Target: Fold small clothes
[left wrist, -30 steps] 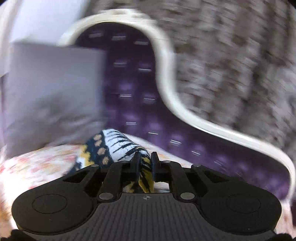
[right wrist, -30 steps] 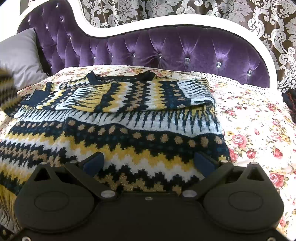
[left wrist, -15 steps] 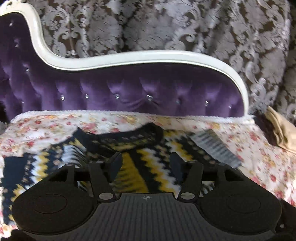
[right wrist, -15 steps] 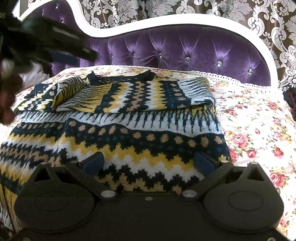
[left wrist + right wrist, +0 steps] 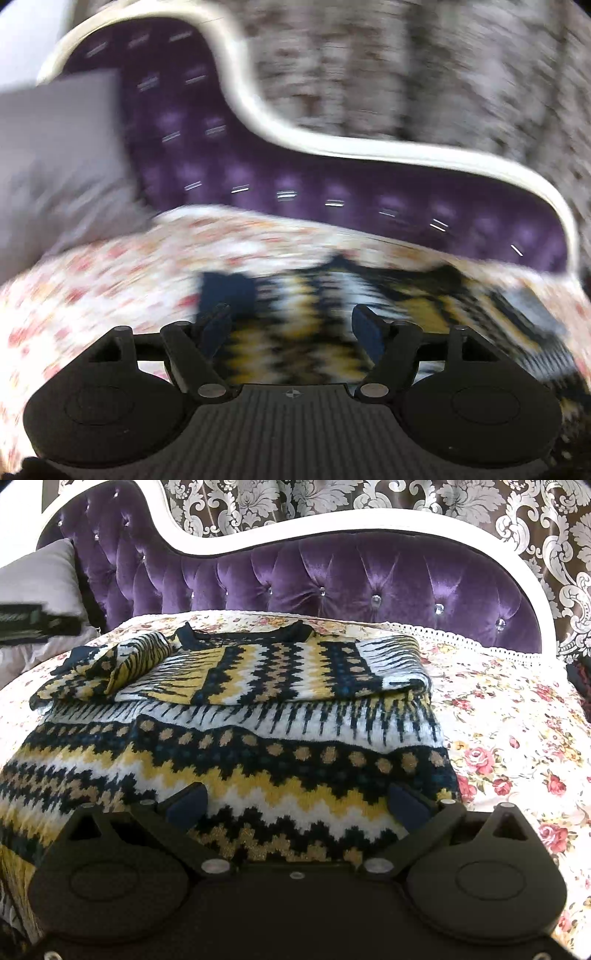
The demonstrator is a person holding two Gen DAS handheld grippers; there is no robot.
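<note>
A knitted sweater (image 5: 236, 746) in black, yellow and white zigzag bands lies flat on the floral bedspread (image 5: 517, 738). Both sleeves are folded across its chest; the left sleeve (image 5: 110, 661) lies loosely on top. My right gripper (image 5: 295, 805) is open and empty, just above the sweater's lower part. My left gripper (image 5: 291, 325) is open and empty above the sweater's (image 5: 295, 310) upper left part; its view is motion blurred. The left gripper also shows as a dark blur at the left edge of the right wrist view (image 5: 33, 622).
A purple tufted headboard (image 5: 332, 576) with a white frame runs behind the bed. A grey pillow (image 5: 40, 590) leans at the far left. Patterned curtains (image 5: 480, 502) hang behind. Floral bedspread lies bare to the right of the sweater.
My left gripper carried the left sleeve over the chest, opened and let it go, then swung back left. The right gripper has stayed still and open.
</note>
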